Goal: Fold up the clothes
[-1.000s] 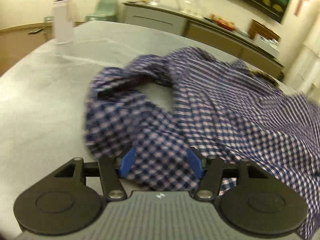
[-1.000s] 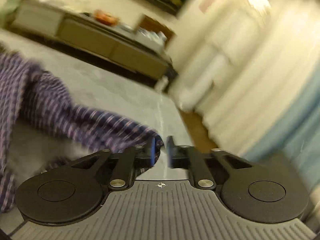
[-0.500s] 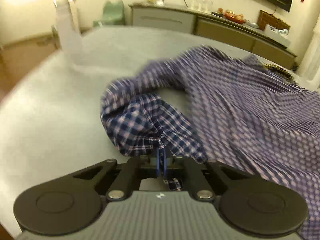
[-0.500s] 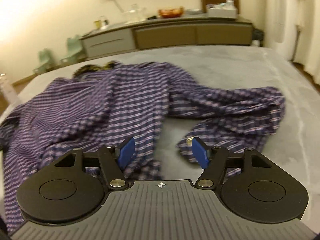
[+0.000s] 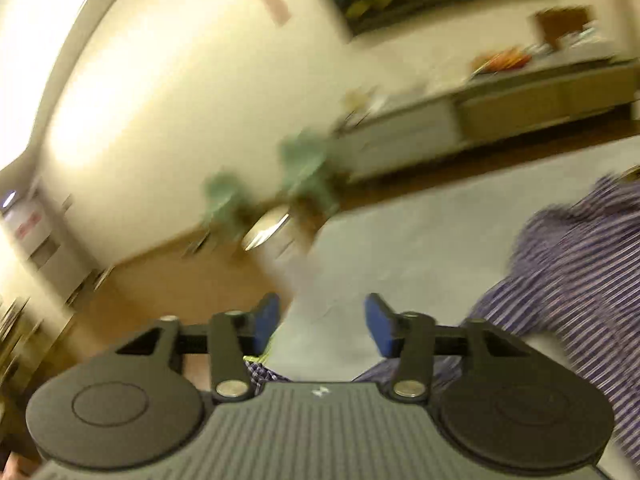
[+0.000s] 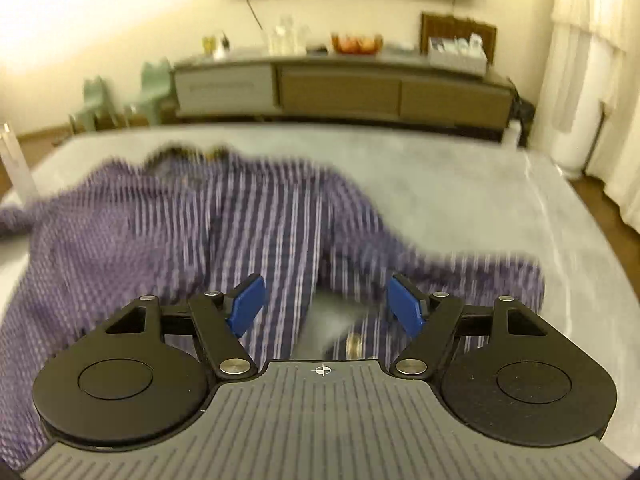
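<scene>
A purple and white checked shirt (image 6: 224, 236) lies spread and rumpled over the grey table (image 6: 460, 184), collar at the far side. My right gripper (image 6: 325, 304) hovers above the shirt's near part, jaws opening, nothing pinched between its blue pads. In the left wrist view the shirt (image 5: 576, 264) shows only at the right edge. My left gripper (image 5: 320, 322) is lifted and tilted, jaws opening, with bare table (image 5: 420, 240) and no cloth between its fingers. That view is blurred.
A long sideboard (image 6: 344, 84) with bottles and a fruit bowl stands against the far wall. Two pale green chairs (image 6: 120, 100) sit at its left. A white upright object (image 6: 16, 160) stands at the table's left corner. Curtains (image 6: 592, 80) hang at the right.
My left gripper pinched a fold of the shirt, then let it go, rose and rolled away toward the room. My right gripper widened and stays over the shirt.
</scene>
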A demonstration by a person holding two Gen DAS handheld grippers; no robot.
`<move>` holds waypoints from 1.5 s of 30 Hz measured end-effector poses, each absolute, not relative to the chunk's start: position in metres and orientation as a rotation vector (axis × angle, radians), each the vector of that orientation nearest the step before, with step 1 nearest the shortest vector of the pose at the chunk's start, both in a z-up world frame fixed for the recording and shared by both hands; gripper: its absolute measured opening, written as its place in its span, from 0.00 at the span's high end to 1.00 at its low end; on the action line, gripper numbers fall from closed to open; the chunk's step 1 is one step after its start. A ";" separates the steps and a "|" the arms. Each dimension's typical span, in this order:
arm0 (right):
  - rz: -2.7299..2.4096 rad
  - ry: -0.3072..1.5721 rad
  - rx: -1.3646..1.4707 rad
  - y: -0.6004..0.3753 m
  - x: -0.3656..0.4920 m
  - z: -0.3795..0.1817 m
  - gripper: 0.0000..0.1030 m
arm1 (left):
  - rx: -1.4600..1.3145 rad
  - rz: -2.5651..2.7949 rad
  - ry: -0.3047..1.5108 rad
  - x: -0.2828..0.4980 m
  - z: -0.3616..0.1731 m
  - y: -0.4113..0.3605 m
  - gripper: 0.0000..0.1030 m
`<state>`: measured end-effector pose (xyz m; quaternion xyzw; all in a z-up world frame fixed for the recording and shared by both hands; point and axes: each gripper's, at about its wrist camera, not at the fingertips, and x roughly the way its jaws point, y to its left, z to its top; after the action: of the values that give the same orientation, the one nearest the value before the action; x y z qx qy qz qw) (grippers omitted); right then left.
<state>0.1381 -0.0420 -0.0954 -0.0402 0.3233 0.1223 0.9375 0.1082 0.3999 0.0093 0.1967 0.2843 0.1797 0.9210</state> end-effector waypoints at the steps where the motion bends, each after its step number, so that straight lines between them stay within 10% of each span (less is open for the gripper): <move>1: 0.269 0.635 -0.114 -0.037 0.148 -0.088 0.28 | 0.437 0.286 0.572 0.124 0.002 0.383 0.42; 15: 0.607 0.486 -0.823 0.098 0.320 -0.164 0.29 | 0.842 -0.261 0.606 0.317 -0.144 0.305 0.44; 18: 0.680 0.496 -0.867 0.108 0.341 -0.179 0.32 | 0.840 -0.322 0.627 0.330 -0.157 0.308 0.72; 19: 0.715 0.526 -0.856 0.109 0.348 -0.181 0.36 | 0.814 -0.342 0.650 0.339 -0.161 0.310 0.99; 20: 0.757 0.574 -0.829 0.108 0.356 -0.180 0.57 | 0.767 -0.362 0.675 0.346 -0.159 0.314 1.00; 21: 0.798 0.622 -0.802 0.107 0.365 -0.180 0.98 | 0.706 -0.383 0.676 0.350 -0.152 0.319 0.99; 28: 0.689 0.762 -0.246 0.083 0.461 -0.133 1.00 | 0.054 -0.042 0.830 0.458 -0.115 0.376 0.96; 32: 0.563 0.782 -0.244 0.092 0.474 -0.148 0.82 | 0.061 -0.009 0.830 0.458 -0.115 0.378 0.76; 34: 0.630 0.730 -0.279 0.093 0.456 -0.147 0.42 | 0.086 -0.058 0.799 0.445 -0.112 0.378 0.49; 36: 0.686 0.658 -0.334 0.096 0.438 -0.146 0.16 | 0.109 -0.047 0.802 0.439 -0.112 0.377 0.50; 45: 0.930 0.608 -0.529 0.140 0.418 -0.144 0.15 | 0.360 -0.118 0.712 0.422 -0.124 0.339 0.49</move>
<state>0.4182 0.1396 -0.1439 -0.2480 0.2853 0.4362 0.8166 0.4216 0.3390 -0.1239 0.1754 0.3466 -0.0575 0.9197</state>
